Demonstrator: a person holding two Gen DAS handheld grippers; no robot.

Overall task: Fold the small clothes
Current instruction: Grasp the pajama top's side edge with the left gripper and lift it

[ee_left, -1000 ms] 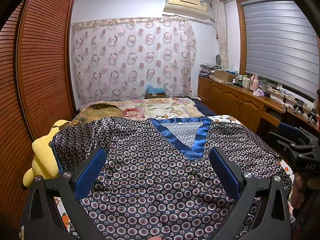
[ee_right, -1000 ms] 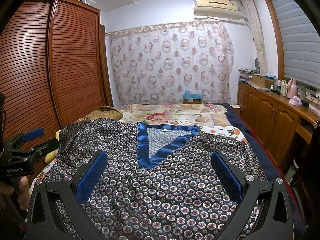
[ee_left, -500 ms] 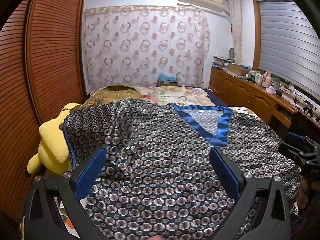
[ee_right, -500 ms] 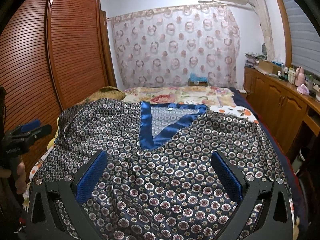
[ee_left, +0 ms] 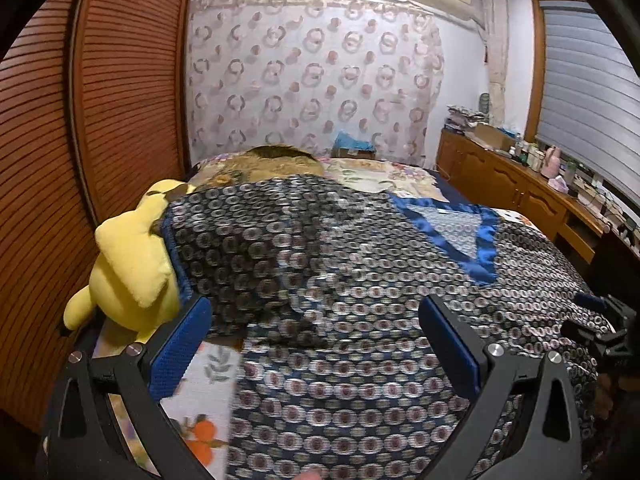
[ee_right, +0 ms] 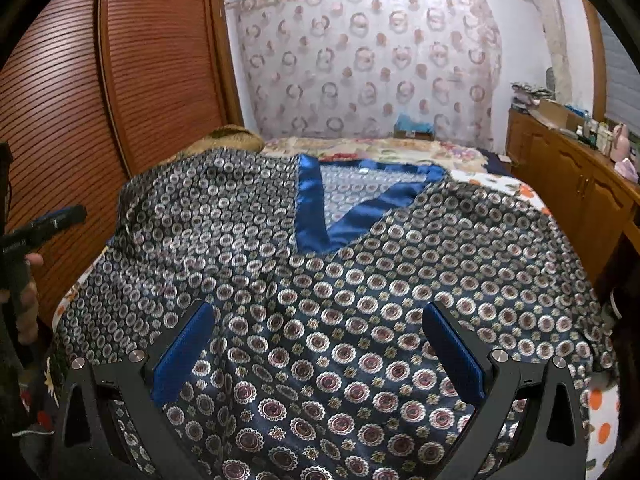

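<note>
Patterned fabric fills what I see through both cameras: a dark blue top (ee_right: 360, 300) printed with small rings and rosettes, spread front-up across the bed (ee_left: 208, 376), its bright blue satin V-neck (ee_right: 320, 208) lying well ahead of my right gripper (ee_right: 318, 354). That gripper's jaws stand wide apart with nothing between them but the cloth lying below, and its blue pads (ee_right: 182, 354) hover over the lower body of the garment; I cannot tell whether they touch it. My left gripper (ee_left: 314, 350) is likewise spread open and holding nothing; it sits over the garment's left edge, so that beneath its left pad (ee_left: 180, 352) I see bare floral bedsheet and an orange print, while the fabric runs under and past the other finger. The cloth just ahead of the left jaws is motion-blurred, and a sleeve (ee_left: 224, 248) lies rumpled ahead and to the left. A yellow plush toy (ee_left: 132, 264) rests just beyond the left pad, touching the sleeve's edge and close against the wooden louvred wardrobe (ee_left: 120, 80). From the left camera the neckline falls ahead and to the right of the jaws.
</note>
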